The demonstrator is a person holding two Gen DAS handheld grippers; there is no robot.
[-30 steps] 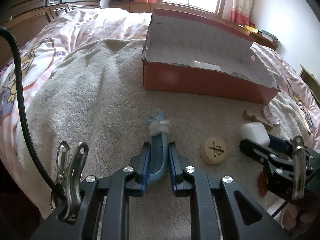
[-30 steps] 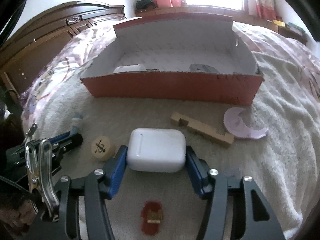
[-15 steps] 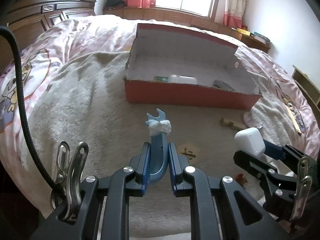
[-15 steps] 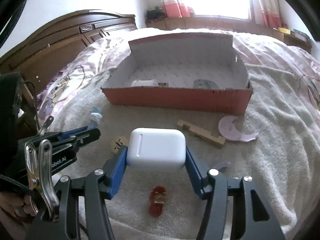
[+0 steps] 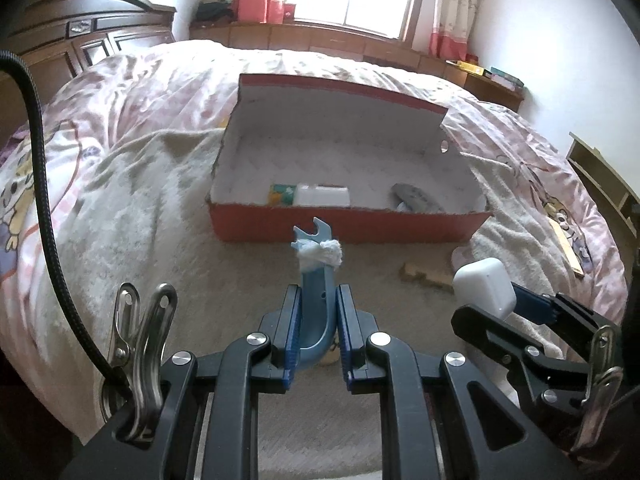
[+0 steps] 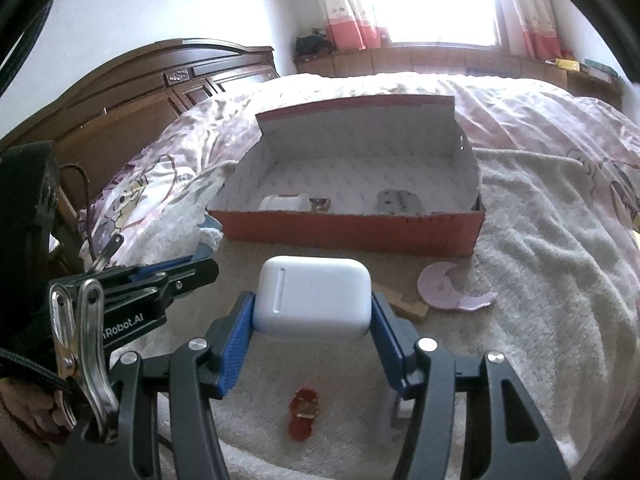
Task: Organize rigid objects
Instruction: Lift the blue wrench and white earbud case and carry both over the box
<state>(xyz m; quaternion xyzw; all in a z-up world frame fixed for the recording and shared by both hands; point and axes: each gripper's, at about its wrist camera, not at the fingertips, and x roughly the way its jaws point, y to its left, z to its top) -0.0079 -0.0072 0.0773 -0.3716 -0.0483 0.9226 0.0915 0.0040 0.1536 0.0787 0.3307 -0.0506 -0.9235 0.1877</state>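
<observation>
Left gripper point(image 5: 318, 320), its partly cut-off lettering perhaps "Robot.AI", pinching blue wrench point(image 5: 316, 280); right gripper point(image 6: 312, 320) clamping white case point(image 6: 314, 296).

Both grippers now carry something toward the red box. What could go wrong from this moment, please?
1. The left gripper pinches the blue toy wrench only near its lower end; the long free end could swing or catch the red box wall.
2. The right gripper holds the smooth white case by its rounded sides, so it might slip.
3. The grippers are close together and could bump when both reach the box.
</observation>
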